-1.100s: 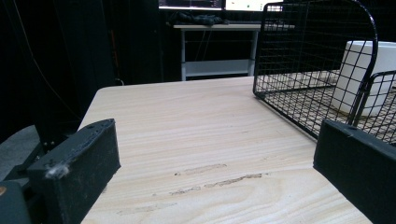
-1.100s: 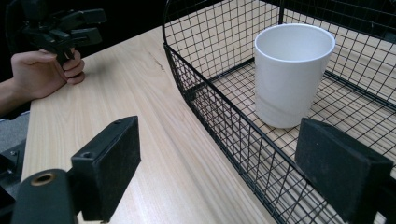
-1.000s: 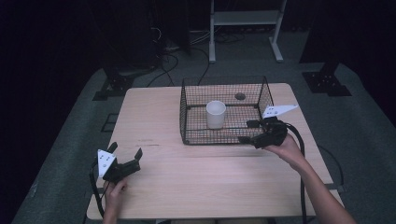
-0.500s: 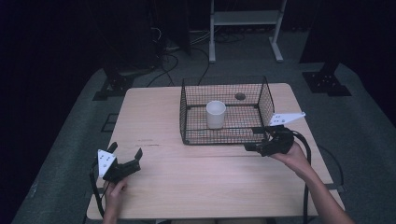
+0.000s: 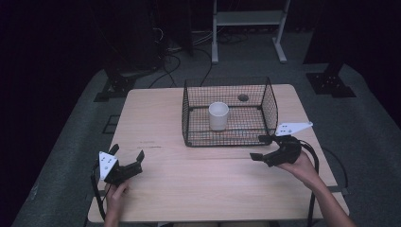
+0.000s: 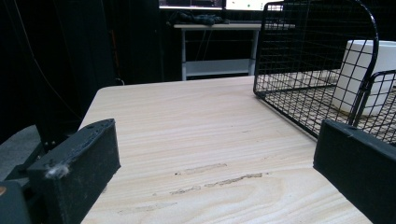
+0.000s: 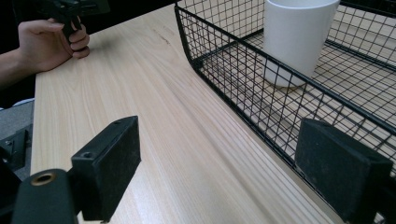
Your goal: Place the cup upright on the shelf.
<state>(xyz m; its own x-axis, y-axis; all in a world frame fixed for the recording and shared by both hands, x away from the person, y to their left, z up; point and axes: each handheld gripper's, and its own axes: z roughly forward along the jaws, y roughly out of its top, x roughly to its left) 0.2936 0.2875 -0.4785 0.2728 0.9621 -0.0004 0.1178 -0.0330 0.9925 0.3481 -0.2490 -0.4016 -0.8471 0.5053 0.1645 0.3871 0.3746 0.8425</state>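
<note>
Jaws on the right gripper [image 5: 261,147] stand apart with nothing between them, low over the table [image 5: 156,118] just off the wire basket's [image 5: 187,111] near right corner. Inside it, at frame centre, the white cup [image 5: 218,115] stands upright. A careless reach could catch the rim wire and shove the basket. Lower left, the left gripper [image 5: 126,155] also gapes empty.

You have no lettering, label, brand, number or sign to read here: the white cup [image 5: 218,115], the wire basket [image 5: 269,101], the table [image 5: 198,175] and both grippers carry none. The grey plate [image 5: 108,164] on your left gripper bears small dark dots, too small to make out.
</note>
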